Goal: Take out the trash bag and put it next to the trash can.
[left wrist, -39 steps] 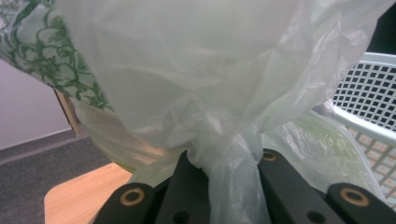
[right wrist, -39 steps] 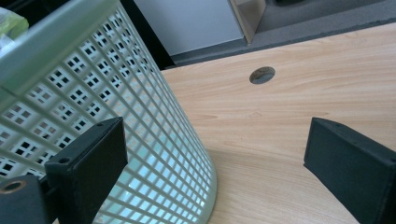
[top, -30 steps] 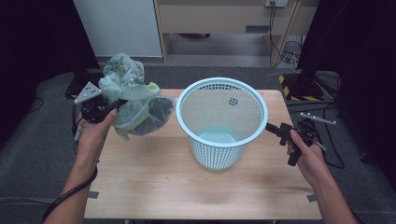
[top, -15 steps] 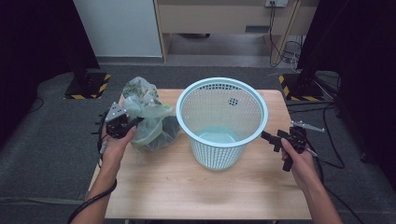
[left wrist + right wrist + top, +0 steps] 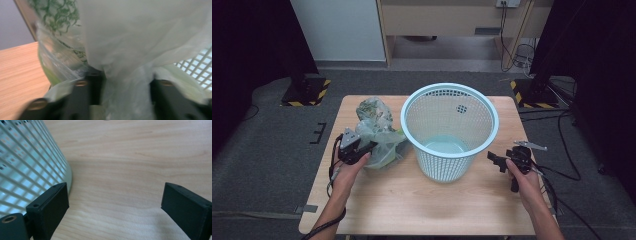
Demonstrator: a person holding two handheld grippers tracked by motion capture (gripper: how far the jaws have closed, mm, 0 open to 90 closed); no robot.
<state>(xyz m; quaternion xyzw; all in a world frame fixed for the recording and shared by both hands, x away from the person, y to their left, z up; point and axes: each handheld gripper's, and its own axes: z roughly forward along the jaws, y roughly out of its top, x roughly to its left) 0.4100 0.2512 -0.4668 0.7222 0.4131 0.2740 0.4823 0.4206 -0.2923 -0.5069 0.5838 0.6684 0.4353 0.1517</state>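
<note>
On the table left of the basket [image 5: 449,131], the bag [image 5: 377,135] rests with film between the left tool's [image 5: 362,149] just-opening jaws; it may snag. Right tool [image 5: 495,160] gapes empty.

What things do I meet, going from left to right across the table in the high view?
Left hand-held gripper → plastic bag → light blue basket → right hand-held gripper.
</note>
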